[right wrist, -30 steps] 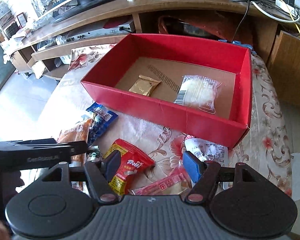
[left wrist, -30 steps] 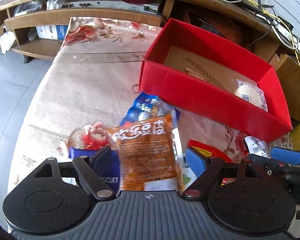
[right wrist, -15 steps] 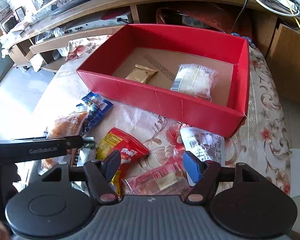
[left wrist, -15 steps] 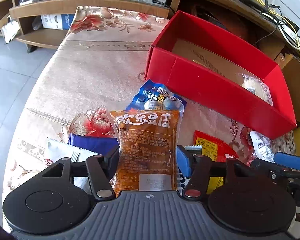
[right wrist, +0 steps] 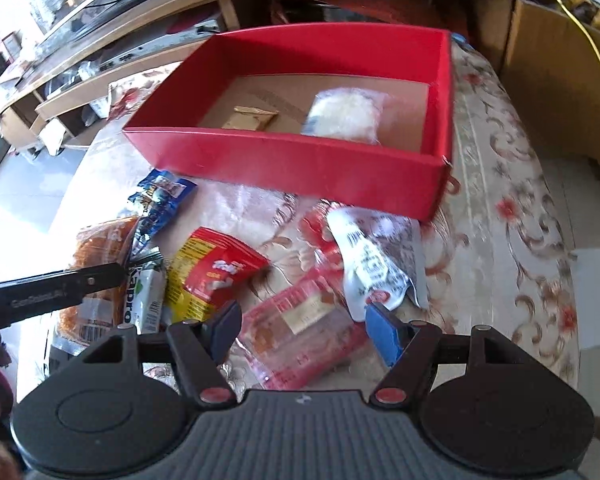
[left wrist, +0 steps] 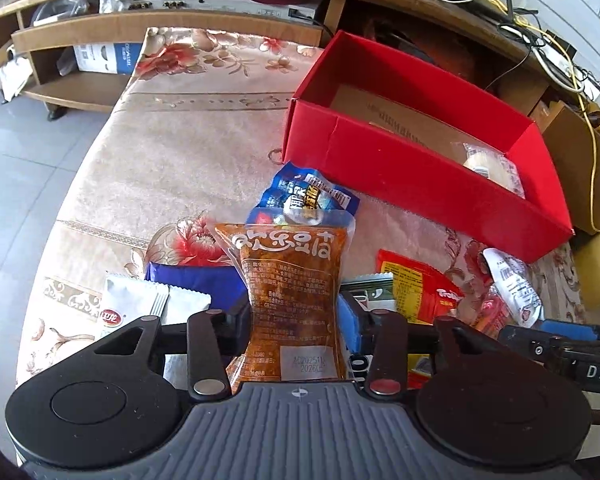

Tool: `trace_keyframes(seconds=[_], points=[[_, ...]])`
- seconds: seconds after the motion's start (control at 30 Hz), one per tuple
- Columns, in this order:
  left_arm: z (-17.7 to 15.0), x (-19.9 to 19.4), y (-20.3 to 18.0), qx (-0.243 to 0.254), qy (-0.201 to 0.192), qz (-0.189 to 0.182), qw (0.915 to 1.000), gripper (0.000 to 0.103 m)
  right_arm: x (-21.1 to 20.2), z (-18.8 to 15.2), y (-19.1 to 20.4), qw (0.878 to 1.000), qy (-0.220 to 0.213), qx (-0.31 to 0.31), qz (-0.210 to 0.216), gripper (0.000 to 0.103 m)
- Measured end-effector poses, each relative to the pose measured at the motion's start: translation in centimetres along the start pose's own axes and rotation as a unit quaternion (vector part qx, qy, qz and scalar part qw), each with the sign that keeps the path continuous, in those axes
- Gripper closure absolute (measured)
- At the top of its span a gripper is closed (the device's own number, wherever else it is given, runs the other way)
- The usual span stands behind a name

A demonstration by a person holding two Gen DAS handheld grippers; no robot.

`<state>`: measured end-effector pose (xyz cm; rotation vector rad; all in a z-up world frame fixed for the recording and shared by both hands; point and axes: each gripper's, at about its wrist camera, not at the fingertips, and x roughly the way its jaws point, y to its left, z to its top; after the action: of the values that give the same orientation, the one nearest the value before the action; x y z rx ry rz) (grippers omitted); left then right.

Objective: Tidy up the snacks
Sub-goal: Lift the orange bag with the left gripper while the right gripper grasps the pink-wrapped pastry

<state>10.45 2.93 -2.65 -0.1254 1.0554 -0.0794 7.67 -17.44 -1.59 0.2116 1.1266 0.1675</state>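
Observation:
My left gripper (left wrist: 294, 316) is shut on an orange snack packet (left wrist: 294, 280), pinched at its middle and held over the table. It also shows in the right wrist view (right wrist: 96, 248). A red box (left wrist: 400, 168) stands behind, also in the right wrist view (right wrist: 300, 160); it holds a white bun packet (right wrist: 346, 116) and a gold packet (right wrist: 252, 118). My right gripper (right wrist: 304, 328) is open, low over a pink clear packet (right wrist: 304, 332). A red-yellow packet (right wrist: 212, 276), a white packet (right wrist: 374, 268) and a blue packet (right wrist: 160, 204) lie on the table.
A flowered cloth covers the table (left wrist: 180, 152). A dark blue packet (left wrist: 196, 280) and white sachets (left wrist: 140, 304) lie at the left. A wooden shelf unit (left wrist: 140, 20) with cables stands behind. A cardboard box (right wrist: 560, 80) is at the right.
My left gripper has closed on the orange packet and squeezed its middle. My right gripper has moved down and forward over the pink packet, still open.

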Motion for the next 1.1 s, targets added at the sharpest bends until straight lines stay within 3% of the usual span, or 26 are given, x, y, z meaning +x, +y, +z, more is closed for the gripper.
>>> trace_keyframes(seconds=[0.13,0.27,0.4,0.5,0.67,0.73,0.87,0.97,1.0,1.03,1.1], points=[[-0.1,-0.1,0.0,0.002,0.002,-0.01,0.9999,0.052,-0.1,-0.8,-0.5,0.999,0.01,0.029,0.007,0.036],[-0.2,-0.1,0.0,0.004,0.004,-0.016,0.9999,0.051,0.9,-1.0,0.4,1.0,0.022,0.012,0.003,0.035],[-0.4,0.2,-0.1,0.002,0.009,-0.016,0.9998,0.043,2.2,-0.4,1.1,1.0,0.025,0.015,-0.009,0.022],[-0.6,0.5,-0.1,0.002,0.013,-0.014,0.9998,0.038,3.2,-0.6,1.5,0.999,0.026,0.012,-0.042,0.021],[-0.8,0.7,0.1,0.003,0.012,-0.005,0.9999,0.028,3.7,-1.4,1.3,0.999,0.02,0.012,-0.038,0.01],[-0.9,0.8,0.3,0.002,0.015,-0.004,0.9999,0.022,3.9,-1.5,1.2,0.999,0.021,0.011,-0.022,0.001],[-1.1,0.7,0.6,0.004,0.015,0.003,0.9999,0.019,4.0,-1.7,1.7,0.999,0.022,-0.014,-0.028,0.001],[-1.5,0.3,0.8,0.003,0.013,0.002,0.9999,0.033,3.5,-2.1,2.1,0.998,0.017,-0.036,-0.049,0.017],[-1.6,0.2,0.9,0.002,0.013,-0.003,0.9999,0.041,3.2,-2.2,1.9,0.998,0.014,-0.037,-0.052,0.027],[-1.7,0.1,1.0,0.001,0.014,-0.007,0.9999,0.044,2.9,-2.3,1.7,0.998,0.01,-0.037,-0.051,0.039],[-1.8,-0.1,1.1,0.003,0.014,-0.008,0.9999,0.046,2.4,-2.5,1.2,0.998,0.008,-0.032,-0.045,0.048]])
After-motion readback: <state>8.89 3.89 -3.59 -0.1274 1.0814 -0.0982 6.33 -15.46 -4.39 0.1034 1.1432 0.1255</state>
